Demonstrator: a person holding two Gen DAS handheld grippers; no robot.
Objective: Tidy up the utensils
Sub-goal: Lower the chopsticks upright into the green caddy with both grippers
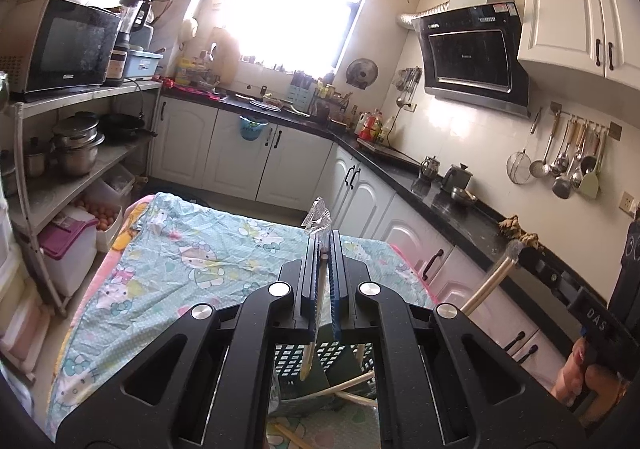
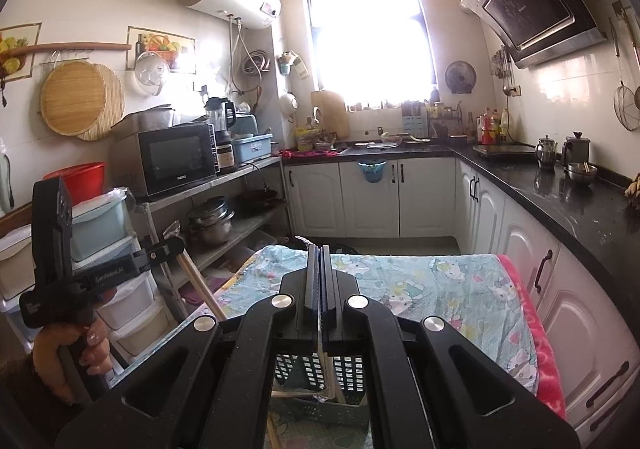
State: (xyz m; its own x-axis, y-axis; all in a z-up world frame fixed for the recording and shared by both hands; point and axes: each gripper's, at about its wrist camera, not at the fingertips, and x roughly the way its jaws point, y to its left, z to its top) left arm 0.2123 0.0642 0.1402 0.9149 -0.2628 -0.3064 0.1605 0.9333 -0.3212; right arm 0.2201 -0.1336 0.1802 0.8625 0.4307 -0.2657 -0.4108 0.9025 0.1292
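Two grippers, both clamped on wrapped utensils over the cloth-covered bench (image 1: 192, 261). Left gripper (image 1: 325, 245): fingers pinched narrow on a wooden stick in clear plastic wrap (image 1: 318, 219); the wrap pokes out past the fingertips and the stick hangs below toward the basket (image 1: 292, 361). Right gripper (image 2: 319, 255): fingers nearly shut on a thin wrapped stick, prob. chopsticks (image 2: 322, 353), running down into the dark slotted basket (image 2: 344, 373) right under it. From the left view the right gripper (image 1: 520, 251) shows at the side w/ its pale handle (image 1: 486, 283) sticking out; from the right view the left gripper (image 2: 170, 245) shows the same way, a hand (image 2: 76, 353) on its grip. Progress, as I judge it: partway. A few wooden sticks (image 1: 352, 389) lie in/around the basket, some loose on the cloth beside it, can't tell exactly which are inside. Left to do: drop both held pieces into the basket, then gather the loose ones. Rest of the bench looks bare of utensils.
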